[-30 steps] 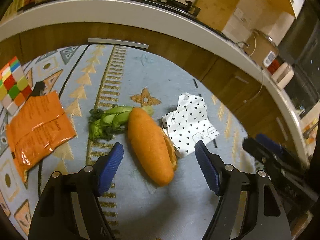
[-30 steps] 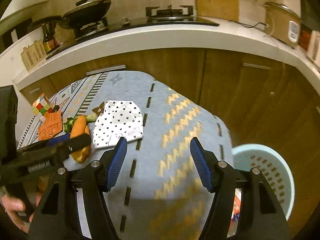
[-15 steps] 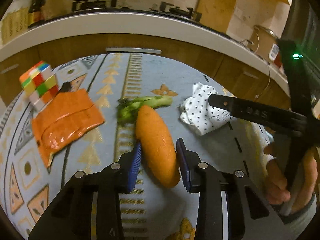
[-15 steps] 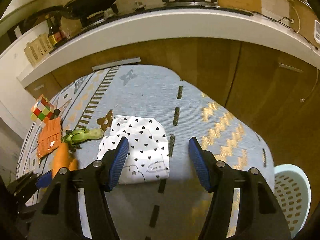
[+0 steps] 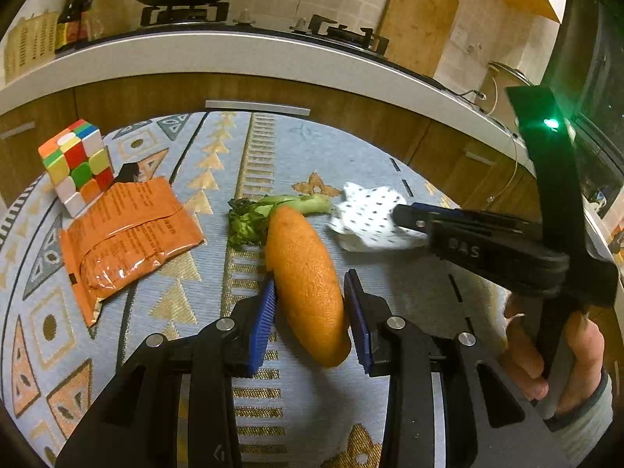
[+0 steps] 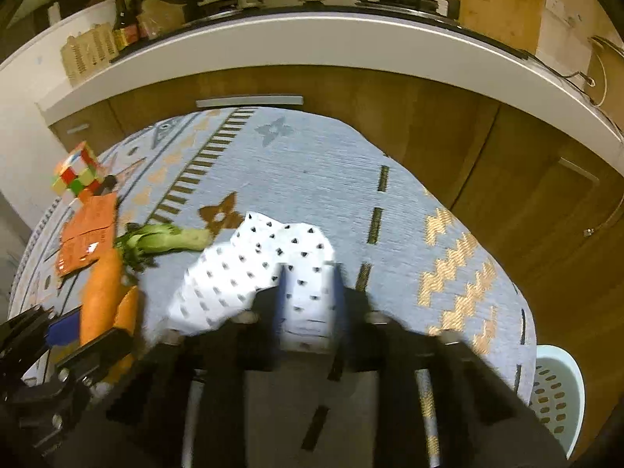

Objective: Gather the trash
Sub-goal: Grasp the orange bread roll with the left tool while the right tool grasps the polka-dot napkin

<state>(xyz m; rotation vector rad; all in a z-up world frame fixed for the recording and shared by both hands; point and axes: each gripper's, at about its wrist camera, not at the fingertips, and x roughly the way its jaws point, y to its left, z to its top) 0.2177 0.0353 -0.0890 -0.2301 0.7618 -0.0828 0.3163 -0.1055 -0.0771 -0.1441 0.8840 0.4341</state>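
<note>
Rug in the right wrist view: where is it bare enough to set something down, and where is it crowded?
Bare: the rug beyond the spotted paper, toward the cabinets, and its right side with the zigzag pattern. Crowded: the left, where cube, orange packet, greens and orange peel cluster.

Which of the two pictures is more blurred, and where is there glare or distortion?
Right wrist view: motion blur smears the right tongs and the spotted paper they pinch. Left wrist view: sharper; glare on the orange packet, a green lamp flares on the other tool. Both: warm dim light, fisheye bends the counter edge.
</note>
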